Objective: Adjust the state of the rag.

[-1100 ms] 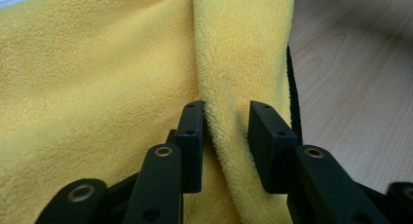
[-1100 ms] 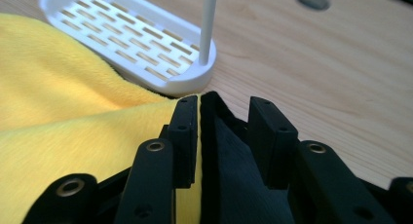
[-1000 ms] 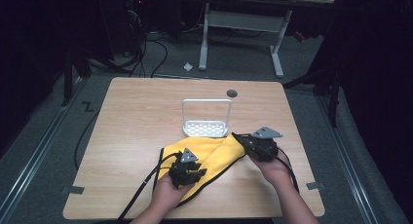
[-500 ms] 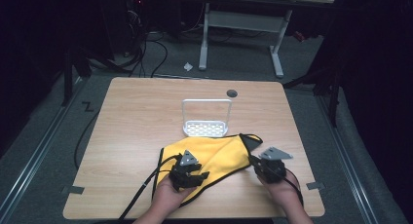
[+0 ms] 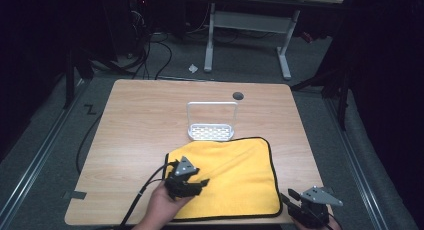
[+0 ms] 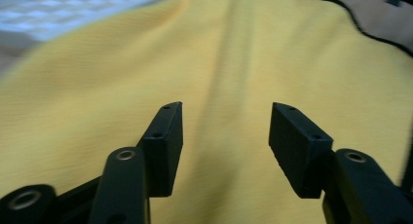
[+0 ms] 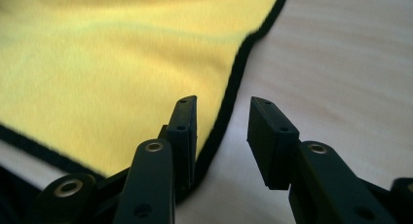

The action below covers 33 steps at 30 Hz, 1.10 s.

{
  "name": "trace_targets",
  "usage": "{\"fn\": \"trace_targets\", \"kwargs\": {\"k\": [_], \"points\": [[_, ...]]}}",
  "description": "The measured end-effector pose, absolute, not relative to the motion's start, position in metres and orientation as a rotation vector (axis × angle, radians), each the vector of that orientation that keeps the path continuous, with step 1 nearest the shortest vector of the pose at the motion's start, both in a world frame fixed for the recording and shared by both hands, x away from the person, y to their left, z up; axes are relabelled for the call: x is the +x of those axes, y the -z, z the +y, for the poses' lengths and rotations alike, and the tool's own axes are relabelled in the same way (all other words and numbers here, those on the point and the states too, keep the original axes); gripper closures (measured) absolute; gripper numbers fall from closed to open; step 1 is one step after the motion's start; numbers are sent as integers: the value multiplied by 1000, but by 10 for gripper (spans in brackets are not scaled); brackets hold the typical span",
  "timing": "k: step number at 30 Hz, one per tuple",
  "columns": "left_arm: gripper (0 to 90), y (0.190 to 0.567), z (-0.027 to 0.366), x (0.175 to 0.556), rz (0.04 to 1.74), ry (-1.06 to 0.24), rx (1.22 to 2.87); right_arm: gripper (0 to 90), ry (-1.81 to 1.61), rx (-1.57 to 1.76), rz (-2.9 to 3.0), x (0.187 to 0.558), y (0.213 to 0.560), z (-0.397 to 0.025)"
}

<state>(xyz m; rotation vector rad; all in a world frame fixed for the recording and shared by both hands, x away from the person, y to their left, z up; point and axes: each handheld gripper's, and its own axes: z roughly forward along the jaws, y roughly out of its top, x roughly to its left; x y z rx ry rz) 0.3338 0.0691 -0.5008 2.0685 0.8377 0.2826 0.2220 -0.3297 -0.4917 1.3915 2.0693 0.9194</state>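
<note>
the yellow cloth (image 5: 230, 177) is laid flat on the near part of the wooden surface (image 5: 145, 120), its far edge touching the white rack (image 5: 211, 131). the left gripper (image 5: 192, 182) is held over the cloth with jaws spread, seemingly to pin or smooth it. the right gripper (image 7: 221, 136) is set at the near right corner, jaws spread astride the black hem, pinching nothing

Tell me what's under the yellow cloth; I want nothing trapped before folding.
The yellow cloth lies flat on the wooden table, its far edge meeting the white rack. No lump shows, but anything thin beneath stays covered.
</note>
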Motion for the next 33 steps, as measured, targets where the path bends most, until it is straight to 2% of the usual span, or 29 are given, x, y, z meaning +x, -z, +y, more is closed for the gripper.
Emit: {"fn": "trace_targets", "kwargs": {"k": [1, 2, 3, 5, 6, 9, 10, 12, 15, 16, 17, 18, 21, 24, 27, 28, 29, 31, 32, 33], "points": [[545, 502, 79, 341, 869, -313, 2069, 646, -904, 1375, 2073, 232, 490, -326], [628, 508, 96, 353, 937, -306, 2070, 647, -893, 1371, 2091, 257, 490, -317], [637, 508, 96, 353, 937, -306, 2070, 647, -893, 1371, 2091, 257, 490, -317], [640, 517, 102, 358, 980, -276, 2076, 651, -874, 1370, 2110, 284, 492, -307], [639, 521, 101, 358, 985, -253, 2093, 650, -848, 1376, 2127, 309, 498, -297], [632, 529, 94, 345, 946, -222, 2113, 648, -775, 1401, 2153, 332, 509, -289], [633, 529, 87, 334, 894, -167, 2122, 649, -754, 1405, 2158, 335, 512, -289], [630, 528, 83, 329, 872, -152, 2136, 649, -733, 1409, 2165, 334, 515, -291], [569, 520, 86, 327, 861, -176, 2113, 652, -728, 1418, 2155, 325, 518, -300], [557, 513, 98, 337, 916, -211, 2036, 653, -712, 1417, 2136, 319, 518, -307], [556, 513, 98, 337, 916, -211, 2036, 653, -712, 1417, 2136, 319, 518, -307], [549, 509, 113, 354, 992, -235, 1962, 653, -735, 1433, 2128, 318, 519, -315], [557, 510, 125, 372, 1059, -255, 1913, 653, -756, 1449, 2122, 319, 520, -319], [544, 519, 128, 394, 1123, -135, 1880, 662, -758, 1442, 2122, 321, 520, -319], [541, 528, 112, 401, 1107, -64, 1963, 669, -770, 1434, 2117, 322, 521, -318], [631, 529, 106, 398, 1094, -64, 1984, 669, -777, 1438, 2113, 322, 521, -319], [768, 526, 102, 392, 1067, -107, 1999, 670, -789, 1443, 2108, 321, 522, -320], [767, 515, 91, 375, 980, -160, 1999, 671, -793, 1442, 2104, 321, 522, -320], [683, 509, 83, 366, 921, -154, 2002, 674, -796, 1445, 2098, 320, 523, -319], [606, 504, 63, 345, 783, -128, 2086, 675, -795, 1442, 2098, 320, 523, -319]]}}
